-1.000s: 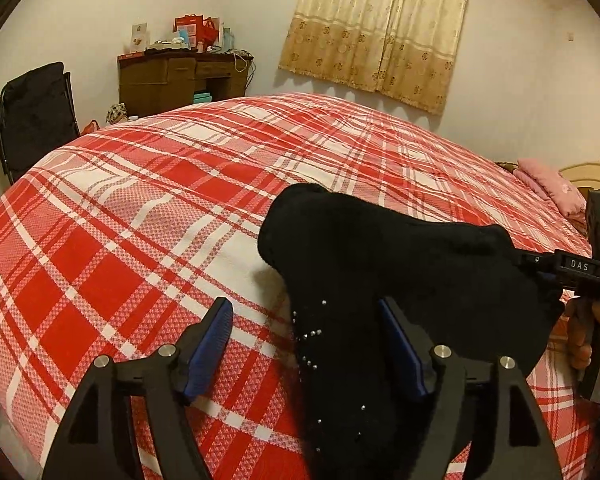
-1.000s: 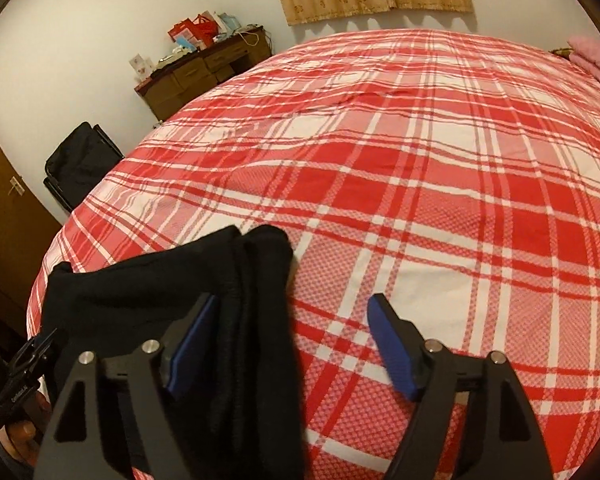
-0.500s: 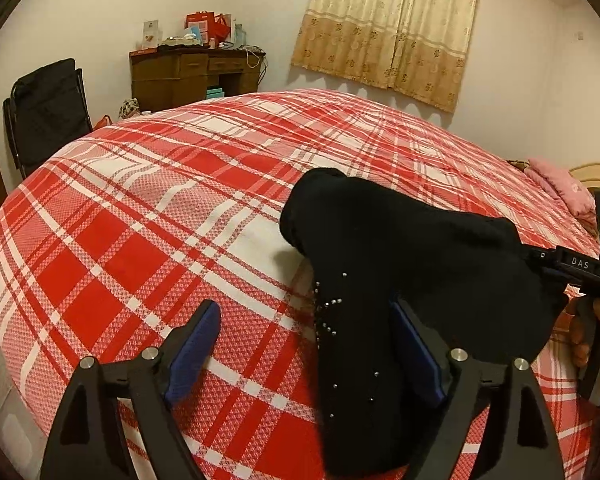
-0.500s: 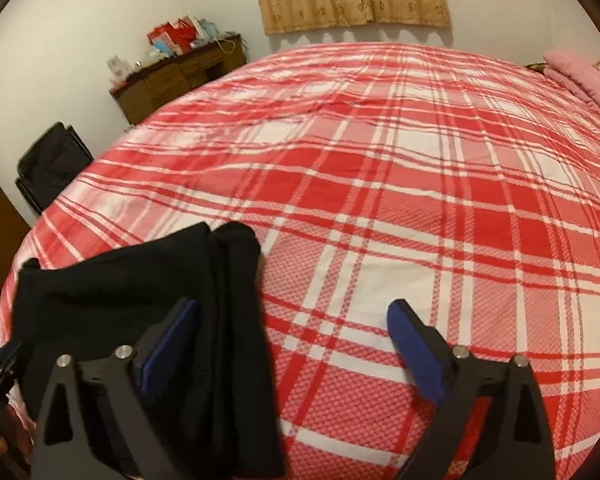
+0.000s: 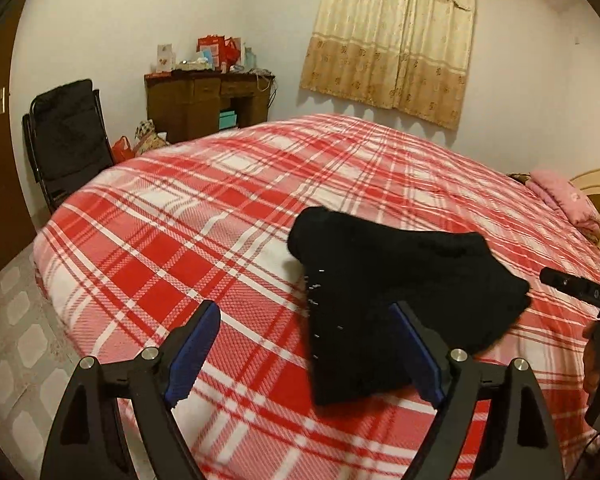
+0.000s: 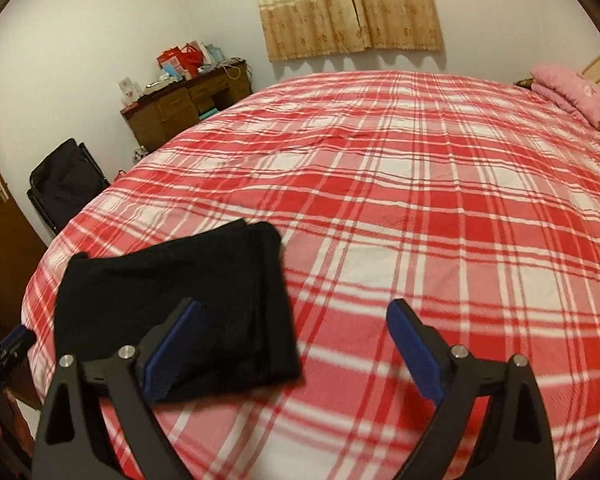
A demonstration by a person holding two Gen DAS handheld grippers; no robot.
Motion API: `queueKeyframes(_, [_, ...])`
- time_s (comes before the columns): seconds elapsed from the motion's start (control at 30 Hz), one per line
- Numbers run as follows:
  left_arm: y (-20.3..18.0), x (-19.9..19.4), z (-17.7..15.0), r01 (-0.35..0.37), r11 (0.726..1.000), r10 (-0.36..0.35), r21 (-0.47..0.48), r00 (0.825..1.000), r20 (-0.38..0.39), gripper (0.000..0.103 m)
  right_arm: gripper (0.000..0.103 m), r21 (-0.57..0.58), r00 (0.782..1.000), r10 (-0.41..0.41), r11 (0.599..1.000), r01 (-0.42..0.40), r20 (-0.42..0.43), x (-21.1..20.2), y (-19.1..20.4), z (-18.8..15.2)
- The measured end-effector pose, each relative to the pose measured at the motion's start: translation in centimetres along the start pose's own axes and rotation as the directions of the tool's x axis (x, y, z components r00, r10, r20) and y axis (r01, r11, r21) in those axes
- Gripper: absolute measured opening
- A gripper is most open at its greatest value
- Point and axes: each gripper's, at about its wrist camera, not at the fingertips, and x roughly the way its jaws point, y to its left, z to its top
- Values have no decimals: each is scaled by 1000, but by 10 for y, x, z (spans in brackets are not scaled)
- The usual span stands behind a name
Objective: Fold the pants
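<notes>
Both grippers have drawn back and up from the folded black pants point(image 5: 396, 300), their jaws having just been opening. The pants lie flat on the red-and-white plaid bedspread point(image 6: 400, 200), lower left in the right wrist view. A brown wooden desk point(image 5: 208, 104) and a black folding chair point(image 5: 68, 136) stand upper left, with beige curtains point(image 5: 392, 40) above. The left gripper point(image 5: 308, 352) and right gripper point(image 6: 296, 344) hover splayed wide, gripping nothing, tilted downward.

place: home bedroom | cues: plaid bed point(image 6: 420, 200), curtain point(image 5: 392, 40), wooden desk point(image 5: 204, 104)
</notes>
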Motion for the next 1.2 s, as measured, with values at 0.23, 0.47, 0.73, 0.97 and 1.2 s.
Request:
queueKeyframes(0.23, [-20,-48,4,-10,999,8,32,998,69,87,97,-113,993,-17,993,30,114,-79,29,-18])
queueKeyframes(0.47, [-35,-94,16,-42,998,34,41,987,160,87,101,-277,956,-44,952,127,289,-142,68,-19])
queueKeyframes(0.73, [-48,-108,17,-61,995,45,74,978,201,88,102,-274,945,5,958,90,327,-169,72,-19])
queueKeyframes(0.97, [-46,-106,14,-73,995,57,74,980,192,88,103,-255,940,28,965,63,340,-181,69,-20])
queueKeyframes(1.2, [-51,-116,15,-104,990,80,98,970,228,89,103,-259,943,29,964,61,332,-181,70,-22])
